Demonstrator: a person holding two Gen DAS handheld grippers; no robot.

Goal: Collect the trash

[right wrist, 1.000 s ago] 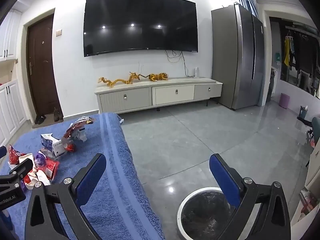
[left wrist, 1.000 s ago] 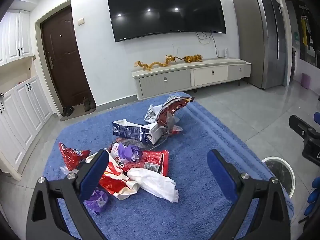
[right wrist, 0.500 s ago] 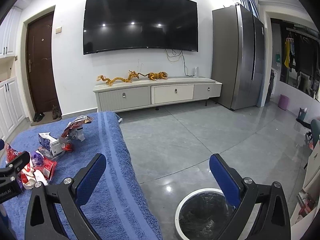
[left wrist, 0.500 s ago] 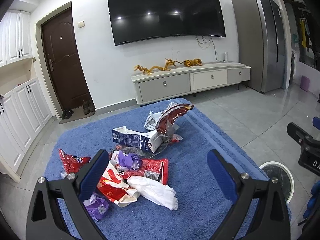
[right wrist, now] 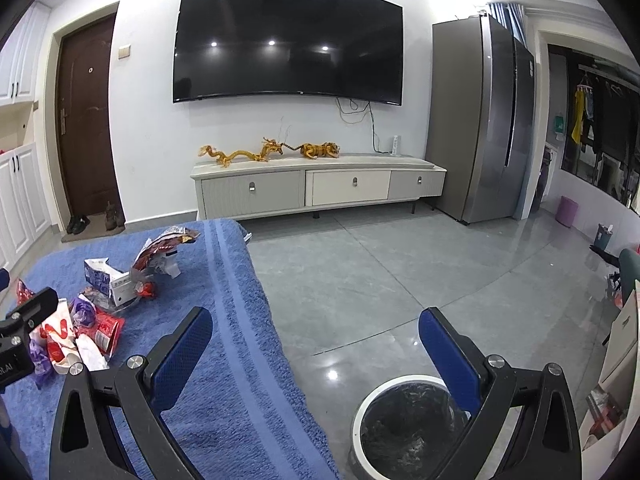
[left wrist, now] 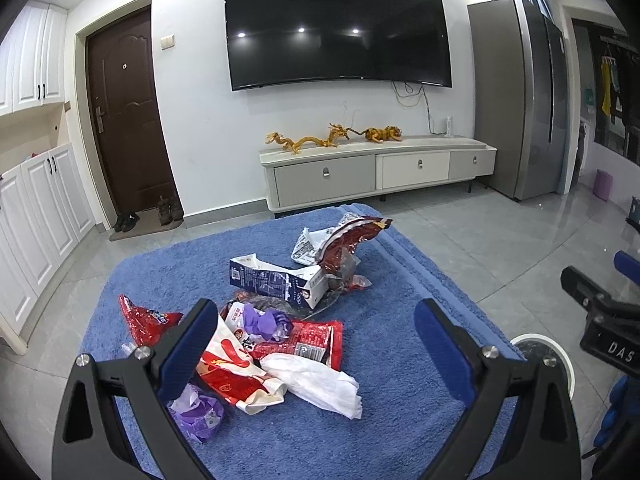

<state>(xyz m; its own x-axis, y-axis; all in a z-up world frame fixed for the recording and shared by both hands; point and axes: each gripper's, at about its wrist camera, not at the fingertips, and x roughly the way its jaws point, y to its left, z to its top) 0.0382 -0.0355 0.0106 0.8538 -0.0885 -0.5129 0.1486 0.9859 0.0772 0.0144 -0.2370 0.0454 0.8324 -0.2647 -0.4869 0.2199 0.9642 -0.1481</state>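
Note:
Trash lies heaped on a blue towel-covered surface (left wrist: 384, 432): a white crumpled tissue (left wrist: 320, 384), red snack wrappers (left wrist: 316, 338), purple wrappers (left wrist: 200, 414), a blue-and-white carton (left wrist: 276, 280) and a dark red foil bag (left wrist: 352, 236). My left gripper (left wrist: 316, 344) hovers open just above the near end of the heap, nothing between its fingers. My right gripper (right wrist: 316, 352) is open and empty, over the towel's right edge, with the white-rimmed bin (right wrist: 404, 420) lined in black just below its right finger. The same heap (right wrist: 92, 320) shows at left in the right wrist view.
A grey tiled floor (right wrist: 400, 280) spreads to the right of the towel. A TV cabinet (left wrist: 376, 172) with golden figurines stands against the far wall under a large TV. A fridge (right wrist: 480, 120) stands at right, white cupboards (left wrist: 36, 216) and a brown door at left.
Both grippers have risen or tilted up slightly, so the heap and bin sit a little lower in view. Both stay open and empty; the trash has not moved.

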